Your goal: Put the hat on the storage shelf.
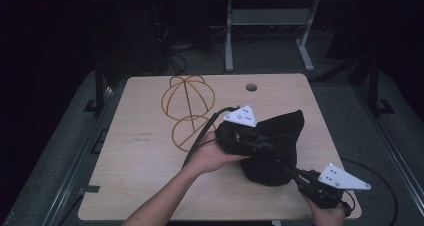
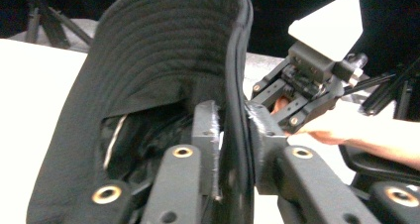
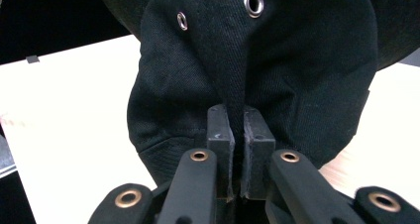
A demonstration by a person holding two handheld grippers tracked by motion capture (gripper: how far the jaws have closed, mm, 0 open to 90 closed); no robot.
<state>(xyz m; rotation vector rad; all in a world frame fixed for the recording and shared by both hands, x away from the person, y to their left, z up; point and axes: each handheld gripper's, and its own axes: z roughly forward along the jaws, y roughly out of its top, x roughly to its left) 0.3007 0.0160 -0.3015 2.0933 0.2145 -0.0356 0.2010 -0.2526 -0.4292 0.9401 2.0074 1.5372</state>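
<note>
A black cotton cap with a stiff stitched brim (image 1: 280, 143) sits toward the right half of the light wooden tabletop (image 1: 140, 186), lifted partly off the surface between two hand-held grippers. In the high view the left gripper (image 1: 252, 143) reaches in from the cap's left side, with the person's left hand (image 1: 212, 153) wrapped around its body and a grey three-cornered plate on top. In the left gripper view its fingers (image 2: 208, 130) stand on either side of the cap's brim edge, close against the rim; the brim rises upright between them, and the pads appear to press on it, though the angle makes it hard to be sure how firmly.

The right gripper (image 1: 292, 172) comes in from the lower right corner of the tabletop, held by the person's right hand (image 1: 330, 213). In the right gripper view its fingers (image 3: 220, 135) are drawn nearly together, pinching a fold of the cap's crown fabric just below two small metal eyelets (image 3: 254, 3). The fold runs straight up from the narrow gap between the pads.

Behind and to the left of the cap, a golden wire stand of looped rings (image 1: 187, 111) lies on the tabletop, well apart from the right gripper and near the left hand. A round cable hole (image 1: 251, 87) shows near the tabletop's far edge.
</note>
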